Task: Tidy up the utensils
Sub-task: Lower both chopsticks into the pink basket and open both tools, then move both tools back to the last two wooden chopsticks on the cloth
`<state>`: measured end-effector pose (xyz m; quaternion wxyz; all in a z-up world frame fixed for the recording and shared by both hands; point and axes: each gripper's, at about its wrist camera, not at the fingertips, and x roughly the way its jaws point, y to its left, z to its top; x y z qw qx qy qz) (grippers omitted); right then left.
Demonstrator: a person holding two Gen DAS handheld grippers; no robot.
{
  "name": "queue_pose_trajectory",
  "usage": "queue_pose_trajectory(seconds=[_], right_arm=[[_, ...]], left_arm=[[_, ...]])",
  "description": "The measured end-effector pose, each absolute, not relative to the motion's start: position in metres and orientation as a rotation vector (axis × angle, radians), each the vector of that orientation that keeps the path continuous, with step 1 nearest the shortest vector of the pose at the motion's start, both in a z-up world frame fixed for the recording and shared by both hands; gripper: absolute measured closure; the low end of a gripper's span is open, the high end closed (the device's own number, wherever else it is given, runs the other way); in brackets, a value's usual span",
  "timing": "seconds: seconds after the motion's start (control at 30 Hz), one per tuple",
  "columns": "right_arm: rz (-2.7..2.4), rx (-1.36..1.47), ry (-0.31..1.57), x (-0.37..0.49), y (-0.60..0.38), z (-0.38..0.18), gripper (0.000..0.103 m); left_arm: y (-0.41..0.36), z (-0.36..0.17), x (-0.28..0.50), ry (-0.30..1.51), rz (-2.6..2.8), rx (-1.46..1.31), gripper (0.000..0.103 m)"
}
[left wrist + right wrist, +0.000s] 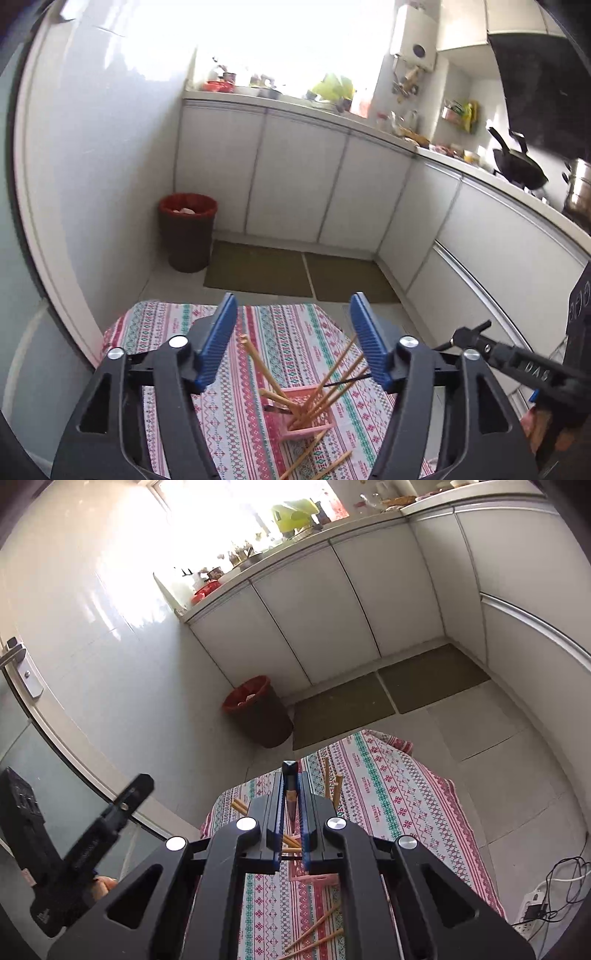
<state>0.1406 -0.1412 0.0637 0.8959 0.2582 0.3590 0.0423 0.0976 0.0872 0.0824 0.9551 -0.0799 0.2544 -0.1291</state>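
Note:
A pink utensil basket (308,413) stands on a small table with a patterned cloth (288,332). Several wooden chopsticks (328,384) and one dark chopstick (347,381) lean in it. Two loose wooden chopsticks (317,458) lie on the cloth near the front edge. My left gripper (293,332) is open and empty, high above the basket. My right gripper (290,797) is shut on a dark chopstick (290,805) with a black end, held above the basket (314,877). Loose chopsticks also show in the right wrist view (314,938).
A brown bin (188,232) with a red liner stands on the floor by the wall. White kitchen cabinets (295,184) run behind and to the right. Two floor mats (295,269) lie before them. A power strip with cables (535,908) lies on the floor at right.

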Motion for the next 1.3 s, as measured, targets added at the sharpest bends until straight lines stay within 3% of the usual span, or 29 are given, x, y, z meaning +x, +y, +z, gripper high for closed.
queue_pose_trajectory(seconds=[0.17,0.23,0.3,0.57,0.63,0.83,0.97,1.0,1.13,1.3], right_arm=[[0.084,0.495,0.752,0.146,-0.125,0.059,0.095],[0.092,0.460,0.758,0.150,-0.115,0.055,0.089],[0.091,0.454,0.785,0.154,-0.110,0.047,0.057],[0.038,0.422,0.783,0.148,-0.113,0.047,0.056],[0.033,0.420,0.781,0.143,-0.115,0.049,0.054],[0.013,0.477,0.810,0.120,-0.132,0.045,0.032],[-0.054,0.543,0.853,0.099,-0.160,0.027,0.028],[-0.071,0.553,0.873,0.094,-0.167,0.021,0.027],[-0.128,0.615,0.988,0.074,-0.194,-0.019,0.026],[-0.099,0.805,1.153,0.061,-0.212,-0.069,0.026]], left_arm=[[0.093,0.086,0.096,0.519,-0.255,-0.159,0.041],[0.093,0.086,0.095,0.519,-0.249,-0.149,0.041],[0.094,0.087,0.092,0.519,-0.248,-0.141,0.041],[0.093,0.088,0.087,0.536,-0.245,-0.115,0.036],[0.092,0.088,0.084,0.539,-0.242,-0.101,0.029],[0.082,0.059,0.068,0.628,-0.242,0.036,0.012],[0.085,-0.015,0.066,0.874,-0.294,0.118,0.012],[0.087,-0.041,0.066,0.957,-0.307,0.128,0.012],[0.084,-0.116,0.069,1.145,-0.302,0.171,0.032],[0.055,-0.158,0.076,1.161,-0.340,0.230,0.047]])
